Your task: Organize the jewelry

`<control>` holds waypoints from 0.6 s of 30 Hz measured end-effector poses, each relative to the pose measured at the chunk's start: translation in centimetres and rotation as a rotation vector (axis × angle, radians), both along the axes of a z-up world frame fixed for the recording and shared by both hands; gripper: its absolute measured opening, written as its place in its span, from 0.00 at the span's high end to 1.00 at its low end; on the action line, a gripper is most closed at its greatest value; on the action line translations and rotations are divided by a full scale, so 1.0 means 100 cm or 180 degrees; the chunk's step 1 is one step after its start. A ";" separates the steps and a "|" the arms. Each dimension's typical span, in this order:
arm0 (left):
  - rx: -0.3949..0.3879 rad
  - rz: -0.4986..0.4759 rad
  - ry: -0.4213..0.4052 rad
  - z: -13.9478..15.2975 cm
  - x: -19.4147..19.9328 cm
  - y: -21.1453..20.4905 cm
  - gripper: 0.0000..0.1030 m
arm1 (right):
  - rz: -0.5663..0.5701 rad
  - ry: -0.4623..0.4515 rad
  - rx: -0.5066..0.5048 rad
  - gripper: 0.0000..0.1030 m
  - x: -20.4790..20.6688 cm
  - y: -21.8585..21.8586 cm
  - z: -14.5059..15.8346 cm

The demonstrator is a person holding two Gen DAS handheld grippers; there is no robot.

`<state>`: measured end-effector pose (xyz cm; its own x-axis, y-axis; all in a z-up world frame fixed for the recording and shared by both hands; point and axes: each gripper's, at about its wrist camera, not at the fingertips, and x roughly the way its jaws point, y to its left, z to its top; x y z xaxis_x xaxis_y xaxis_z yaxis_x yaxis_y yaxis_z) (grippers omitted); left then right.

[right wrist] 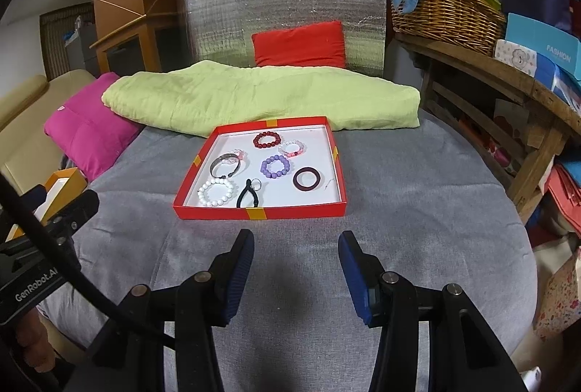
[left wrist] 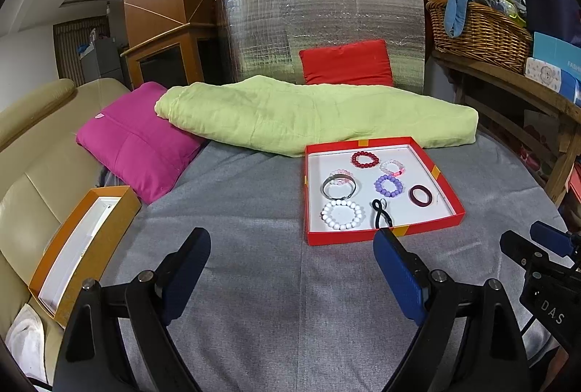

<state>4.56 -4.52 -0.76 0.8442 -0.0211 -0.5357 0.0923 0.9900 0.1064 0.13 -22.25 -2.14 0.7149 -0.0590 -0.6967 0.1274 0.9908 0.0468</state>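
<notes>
Left gripper [left wrist: 290,268]: blue-padded fingers spread wide over the grey cloth-covered table [left wrist: 254,283], holding nothing, short of the tray's near-left corner.
Right gripper [right wrist: 296,274]: blue-padded fingers likewise wide apart and empty, low over the same cloth, just short of the tray's near wall.
Shallow red cardboard tray with white floor [right wrist: 301,210]: sits on the cloth ahead of both grippers; every piece of jewelry in view lies inside it.
White bead bracelet [right wrist: 216,192]: near-left corner of the tray.
Silver metal cuff bangle [right wrist: 225,165]: just behind the white one, overlapping a pale pink bead bracelet [right wrist: 239,153].
Black small pliers with a key ring [right wrist: 248,196]: near the tray's front wall, middle; a tool, not jewelry.
Purple bead bracelet [right wrist: 276,167]: tray centre.
Dark maroon solid ring bangle [right wrist: 308,179]: right of the purple one.
Dark red bead bracelet [right wrist: 267,139]: toward the tray's far wall.
Pink-and-white bead bracelet [right wrist: 291,148]: right of the dark red one.
Orange cardboard box with white lining [left wrist: 83,246]: well left of the tray on the beige sofa edge; nothing shows in the part visible.
Progress: pieces lie spaced apart in the tray, one pair overlapping. This fits either jewelry already gathered and laid out, or a tray waiting to be sorted into the orange box; I cannot tell which.
</notes>
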 end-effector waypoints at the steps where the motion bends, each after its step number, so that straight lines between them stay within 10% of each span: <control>1: 0.0001 0.0006 -0.0001 0.000 0.000 0.000 0.11 | 0.0000 0.0001 0.0001 0.49 0.001 0.000 0.000; 18: -0.0005 0.0011 0.0011 0.000 0.001 0.003 0.11 | 0.0018 0.0011 -0.0008 0.49 0.007 0.008 -0.003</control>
<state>4.69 -4.18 -0.79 0.8424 -0.0191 -0.5385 0.0893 0.9905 0.1045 0.86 -21.41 -2.46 0.7128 -0.0566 -0.6991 0.1219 0.9916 0.0439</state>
